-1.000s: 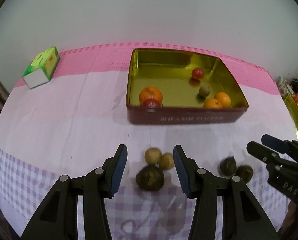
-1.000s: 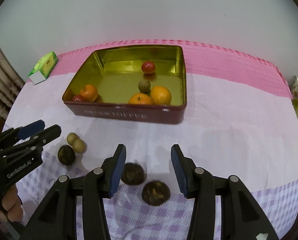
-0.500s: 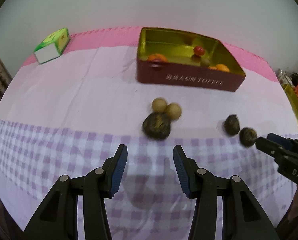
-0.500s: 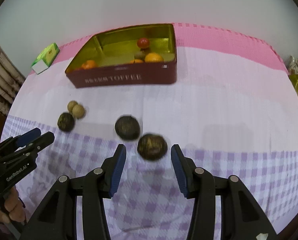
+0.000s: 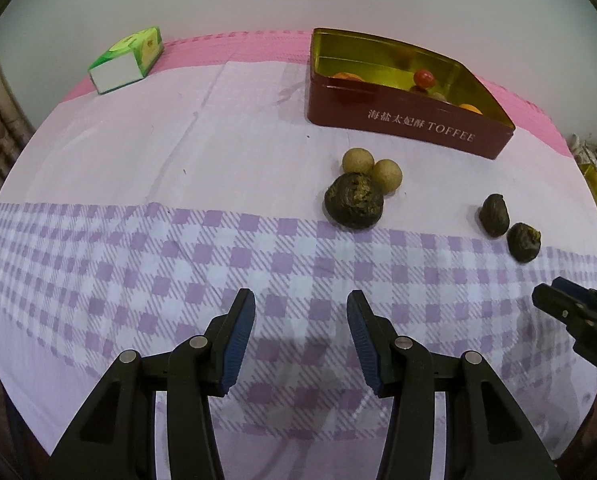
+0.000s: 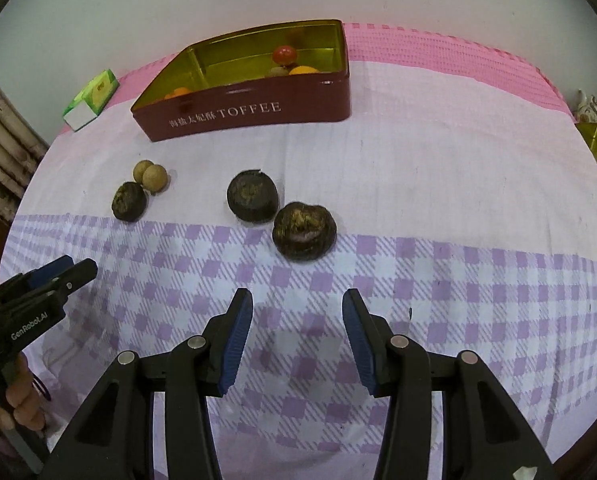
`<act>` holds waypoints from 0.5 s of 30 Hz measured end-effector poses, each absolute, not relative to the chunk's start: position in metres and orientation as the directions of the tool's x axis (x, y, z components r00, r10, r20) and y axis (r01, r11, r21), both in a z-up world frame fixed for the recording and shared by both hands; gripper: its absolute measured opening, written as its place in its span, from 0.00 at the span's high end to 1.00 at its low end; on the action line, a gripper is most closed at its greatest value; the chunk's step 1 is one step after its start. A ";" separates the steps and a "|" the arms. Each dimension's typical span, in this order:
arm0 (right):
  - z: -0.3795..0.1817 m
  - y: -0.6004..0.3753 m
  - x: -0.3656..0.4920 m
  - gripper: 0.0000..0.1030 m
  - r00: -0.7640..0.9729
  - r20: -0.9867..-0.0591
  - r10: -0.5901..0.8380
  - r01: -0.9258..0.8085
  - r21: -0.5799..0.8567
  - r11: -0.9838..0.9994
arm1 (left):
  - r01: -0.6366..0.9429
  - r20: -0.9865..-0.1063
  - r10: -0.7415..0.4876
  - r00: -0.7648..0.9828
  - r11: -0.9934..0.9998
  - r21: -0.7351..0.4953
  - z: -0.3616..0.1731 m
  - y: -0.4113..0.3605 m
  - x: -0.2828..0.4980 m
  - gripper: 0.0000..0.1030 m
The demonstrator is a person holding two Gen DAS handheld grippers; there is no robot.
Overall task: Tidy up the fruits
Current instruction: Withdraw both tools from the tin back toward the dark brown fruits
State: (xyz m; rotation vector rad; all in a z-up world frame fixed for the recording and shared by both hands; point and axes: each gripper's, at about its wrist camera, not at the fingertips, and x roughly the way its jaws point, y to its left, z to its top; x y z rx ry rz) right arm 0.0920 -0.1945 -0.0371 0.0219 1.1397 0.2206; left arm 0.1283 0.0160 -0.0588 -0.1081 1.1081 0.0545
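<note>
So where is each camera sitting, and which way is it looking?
Left wrist: on the left gripper, facing forward over the checked tablecloth at the toffee tin; its two open fingers show, and the right gripper at the right edge.
Right wrist: on the right gripper, facing the same way; its open fingers show, plus the left gripper and a hand.
Both see the tin, three dark fruits, two tan fruits and the green box.

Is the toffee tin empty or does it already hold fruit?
Not empty. The tin holds a red fruit and oranges; its floor is mostly hidden behind the wall.
</note>
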 end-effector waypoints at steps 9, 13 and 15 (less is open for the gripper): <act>-0.043 -0.194 0.090 0.57 0.400 -0.901 0.165 -0.154 0.111 0.982 | -0.075 -0.891 0.001 0.454 0.997 -0.037 -0.063 0.009 0.125 0.52; -0.044 -0.191 0.091 0.57 0.414 -0.899 0.146 -0.164 0.084 0.983 | -0.070 -0.890 -0.002 0.457 0.997 -0.038 -0.066 0.008 0.126 0.52; -0.046 -0.192 0.093 0.57 0.408 -0.901 0.146 -0.162 0.086 0.983 | -0.073 -0.891 0.006 0.454 0.997 -0.030 -0.066 0.008 0.127 0.52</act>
